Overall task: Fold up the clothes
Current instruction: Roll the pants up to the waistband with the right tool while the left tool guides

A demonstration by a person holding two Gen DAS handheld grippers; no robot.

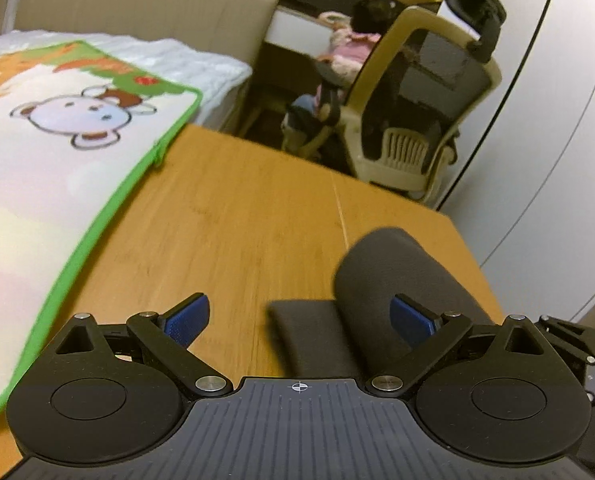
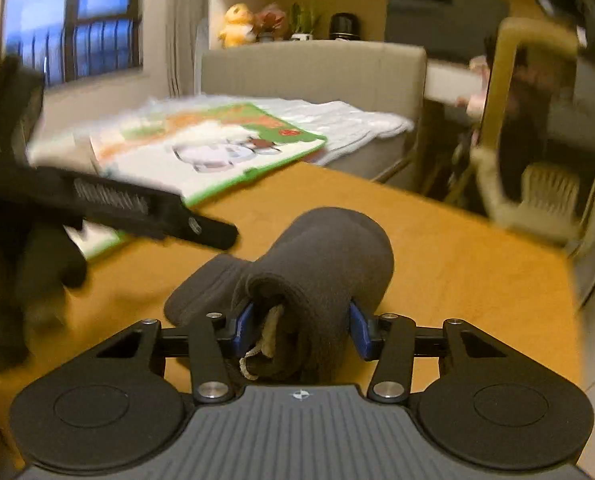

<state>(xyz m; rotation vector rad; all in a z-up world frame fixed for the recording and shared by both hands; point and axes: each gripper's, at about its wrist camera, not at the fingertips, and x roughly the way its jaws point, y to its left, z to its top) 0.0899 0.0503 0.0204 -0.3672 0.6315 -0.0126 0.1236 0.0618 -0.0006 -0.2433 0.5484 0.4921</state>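
The task's thing is a dark grey sock bundle [image 2: 321, 276], knitted, rolled into a fat rounded lump with a ribbed cuff folded back over it. It lies on the wooden table [image 2: 457, 264], straight ahead of the right gripper [image 2: 301, 328], whose two blue pads [image 2: 243, 326] press on its near end from either side, so this gripper is clenched on the bundle. In the mouth of the roll, between the pads, a pale beige scrap with a loose thread shows; what it belongs to cannot be told.

From the left wrist view the same bundle [image 1: 385, 280] sits ahead and to the right of the left gripper [image 1: 301, 316]. That gripper stands released, its blue pads [image 1: 189, 320] wide apart with bare table between them; the right-hand pad lies in front of the bundle's flank, and whether it touches the cloth cannot be told.

In the right wrist view the left gripper [image 2: 153, 212] appears as a blurred black bar to the left of the bundle, held by a dark gloved hand [image 2: 21, 276] cut off by the frame edge.

Beyond and left of both tongs a cartoon mat [image 1: 57, 152] with a green border overlaps the table's far edge. A beige office chair [image 1: 425, 92] stands beyond on the right, smeared by motion in the right wrist view.

No brand, label or legible writing shows anywhere
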